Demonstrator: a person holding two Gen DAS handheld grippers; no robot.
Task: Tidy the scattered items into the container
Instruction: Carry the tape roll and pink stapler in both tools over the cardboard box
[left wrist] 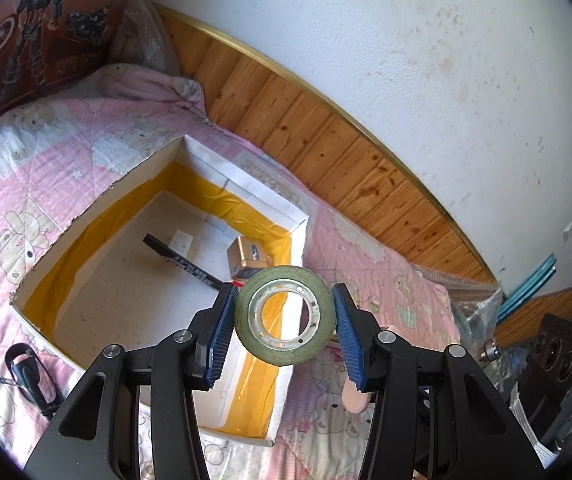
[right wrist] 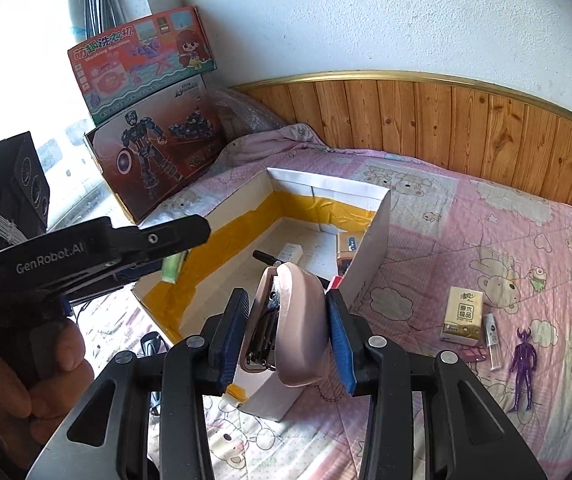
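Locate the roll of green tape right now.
In the left wrist view, the green tape roll sits between the left gripper's jaws, above the near right corner of the white box.

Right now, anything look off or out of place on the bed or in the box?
Nothing spilled or broken. Four items lie loose on the quilt outside the cardboard box: a tissue pack, a clear tube, a purple figure, a small pink item. The box's left wall edge looks ragged, roughly cut.
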